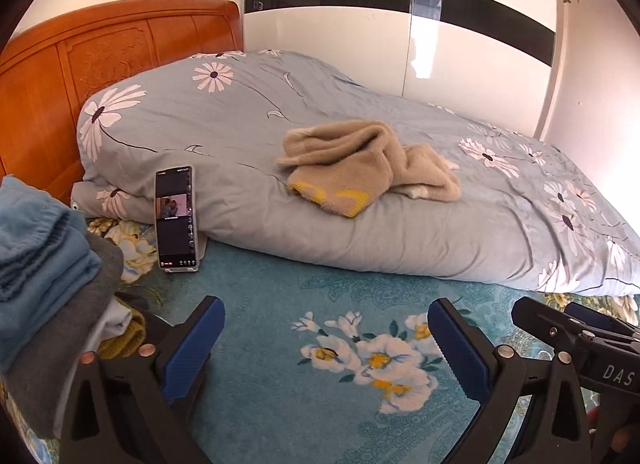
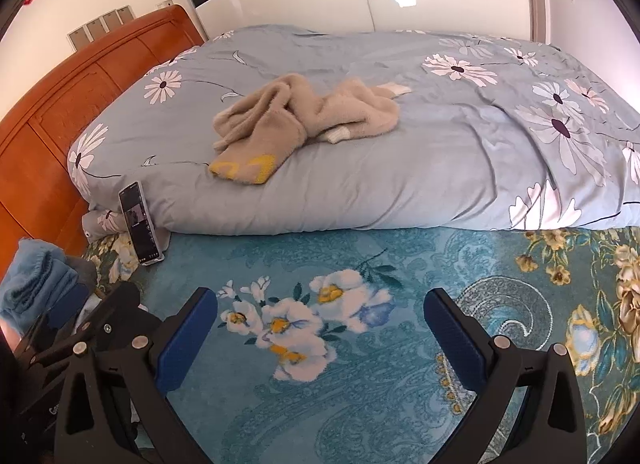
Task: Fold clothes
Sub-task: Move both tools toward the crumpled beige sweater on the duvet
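On grey floral duvet (image 2: 360, 168), crumpled beige fleece garment (image 2: 304, 120) untouched, left gripper (image 1: 326, 344) and right gripper (image 2: 320, 336) low over teal bedspread (image 2: 400, 404), fingers apart and gripping nothing, folded stack (image 1: 44, 256) at left, phone (image 1: 176, 216) propped against duvet.

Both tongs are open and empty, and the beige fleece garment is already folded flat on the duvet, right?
Not folded: both wrist views show the beige fleece garment lying crumpled in a heap on the duvet. The left tongs and right tongs are open and empty.
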Tool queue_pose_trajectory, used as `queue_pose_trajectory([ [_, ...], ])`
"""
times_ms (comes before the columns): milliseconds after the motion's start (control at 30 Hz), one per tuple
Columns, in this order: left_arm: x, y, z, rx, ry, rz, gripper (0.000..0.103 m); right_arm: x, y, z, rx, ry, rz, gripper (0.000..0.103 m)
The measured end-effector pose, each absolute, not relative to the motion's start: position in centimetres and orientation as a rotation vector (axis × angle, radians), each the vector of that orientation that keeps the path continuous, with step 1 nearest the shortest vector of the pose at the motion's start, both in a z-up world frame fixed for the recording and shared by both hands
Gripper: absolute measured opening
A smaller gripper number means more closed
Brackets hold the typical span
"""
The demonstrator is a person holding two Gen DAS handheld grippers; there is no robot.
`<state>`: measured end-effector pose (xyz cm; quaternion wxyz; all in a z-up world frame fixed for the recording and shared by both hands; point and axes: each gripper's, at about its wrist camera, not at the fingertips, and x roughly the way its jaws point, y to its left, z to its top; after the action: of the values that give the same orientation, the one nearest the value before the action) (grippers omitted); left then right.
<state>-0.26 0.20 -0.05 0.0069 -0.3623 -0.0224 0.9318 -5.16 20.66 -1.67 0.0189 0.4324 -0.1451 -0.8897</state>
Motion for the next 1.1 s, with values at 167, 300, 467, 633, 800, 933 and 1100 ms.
queue_pose_trajectory([
  [167,-1.2,1.1,-0.4,-1.194,-0.052,2.881,0.103,-5.0,20.9,-1.9,1.345,-0.442,-2.764,0.103],
  [300,-2.0,0.5,-1.8,-1.166,-0.109,2.862,0.103,-6.3,21.0,-3.4,1.387,-0.410,-2.754,0.103],
  [467,-2.3,1.1,-2.9,-1.154,-0.112,2.874,0.103,-6.5,21.1,-3.8,1.381,-0.401,-2.763,0.103],
  [633,-2.5,1.2,-3.7,-1.162,-0.144,2.854,0.103,-6.6,21.2,-4.5,1.383,-0.380,-2.763,0.103],
  [800,-2.9,1.3,-4.4,-1.161,-0.157,2.840,0.103,-6.9,21.3,-4.9,1.383,-0.368,-2.767,0.103],
  [933,-3.4,1.5,-4.7,-1.139,-0.131,2.845,0.103,-7.2,21.3,-5.2,1.377,-0.351,-2.784,0.103],
  [1100,-4.0,1.5,-5.1,-1.102,-0.082,2.850,0.103,-7.7,21.3,-5.7,1.362,-0.321,-2.806,0.103],
])
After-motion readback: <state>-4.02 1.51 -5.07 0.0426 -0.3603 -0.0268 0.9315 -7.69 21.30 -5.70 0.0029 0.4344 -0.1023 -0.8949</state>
